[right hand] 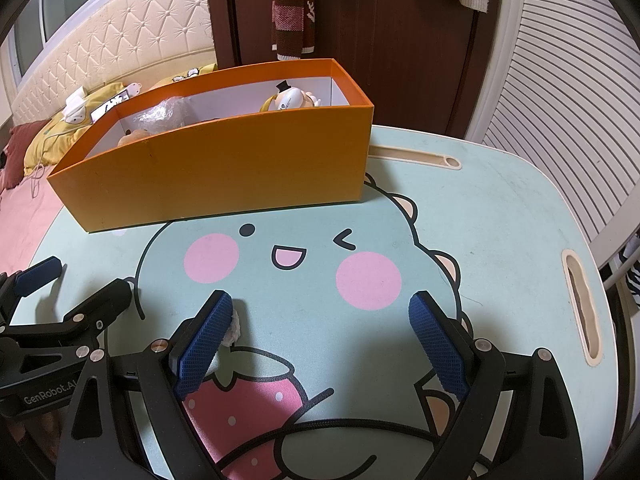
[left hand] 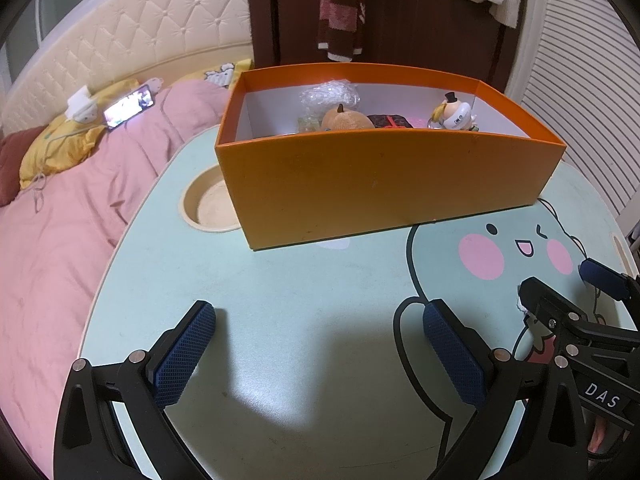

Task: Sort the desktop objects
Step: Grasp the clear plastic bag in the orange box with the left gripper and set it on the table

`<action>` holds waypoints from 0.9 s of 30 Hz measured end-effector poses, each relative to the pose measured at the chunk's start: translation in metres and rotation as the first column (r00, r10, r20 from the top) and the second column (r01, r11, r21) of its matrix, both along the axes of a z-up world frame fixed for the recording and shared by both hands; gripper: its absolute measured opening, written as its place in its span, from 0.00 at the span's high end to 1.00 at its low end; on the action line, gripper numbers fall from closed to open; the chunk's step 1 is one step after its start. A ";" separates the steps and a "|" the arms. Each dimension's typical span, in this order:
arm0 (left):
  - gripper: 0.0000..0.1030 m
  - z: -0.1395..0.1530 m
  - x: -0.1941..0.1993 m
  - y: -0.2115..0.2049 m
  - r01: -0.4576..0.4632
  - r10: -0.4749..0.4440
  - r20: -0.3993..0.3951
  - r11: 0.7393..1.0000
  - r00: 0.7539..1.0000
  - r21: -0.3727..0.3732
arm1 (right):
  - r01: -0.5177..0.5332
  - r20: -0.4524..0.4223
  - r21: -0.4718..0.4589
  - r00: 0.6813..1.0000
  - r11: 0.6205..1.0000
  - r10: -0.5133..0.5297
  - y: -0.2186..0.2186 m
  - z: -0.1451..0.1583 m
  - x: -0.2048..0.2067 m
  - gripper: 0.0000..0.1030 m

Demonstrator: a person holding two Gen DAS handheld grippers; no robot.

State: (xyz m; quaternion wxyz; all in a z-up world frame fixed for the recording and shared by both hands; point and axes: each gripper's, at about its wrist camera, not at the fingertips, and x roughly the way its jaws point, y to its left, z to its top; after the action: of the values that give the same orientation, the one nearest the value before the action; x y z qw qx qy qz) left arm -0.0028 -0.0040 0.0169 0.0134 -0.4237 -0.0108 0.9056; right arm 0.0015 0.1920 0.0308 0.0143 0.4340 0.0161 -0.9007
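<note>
An orange box (left hand: 384, 176) stands on the mint cartoon table (left hand: 280, 280); it also shows in the right wrist view (right hand: 224, 172). Inside it lie a plush pumpkin (left hand: 346, 119), a clear plastic bag (left hand: 330, 94), a dark item (left hand: 390, 121) and a top-hat figurine (left hand: 454, 114), which also shows in the right wrist view (right hand: 290, 98). My left gripper (left hand: 318, 324) is open and empty, low over the table in front of the box. My right gripper (right hand: 324, 312) is open and empty beside it, over the cartoon face. A small white scrap (right hand: 234, 330) sits by its left finger.
A round cup recess (left hand: 208, 204) is sunk into the table left of the box. A slot (right hand: 580, 304) and a groove (right hand: 416, 156) lie at the table's right and far edges. A pink bed (left hand: 60, 220) with a lit phone (left hand: 129, 106) lies to the left. A dark door and louvred panel stand behind.
</note>
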 end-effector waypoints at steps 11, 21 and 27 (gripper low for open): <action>0.01 0.062 -0.010 -0.015 0.031 -0.023 -0.110 0.996 0.994 0.078 | 0.003 0.015 0.000 1.000 1.000 -0.003 -0.006 -0.001 -0.002 0.11; 0.30 0.095 -0.056 -0.012 0.118 -0.102 -0.139 0.986 0.985 0.117 | -0.027 0.013 -0.009 1.000 1.000 0.028 -0.011 0.000 -0.001 0.04; 0.58 0.062 -0.115 0.015 0.102 -0.103 0.002 0.990 0.995 0.093 | -0.030 0.010 -0.011 1.000 0.999 0.030 -0.012 0.000 0.000 0.04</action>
State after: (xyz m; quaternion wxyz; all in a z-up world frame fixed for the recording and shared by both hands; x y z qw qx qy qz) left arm -0.1176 0.0109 0.0788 0.0796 -0.4258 -0.0312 0.9008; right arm 0.0018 0.1799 0.0304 0.0301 0.4381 0.0176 -0.8982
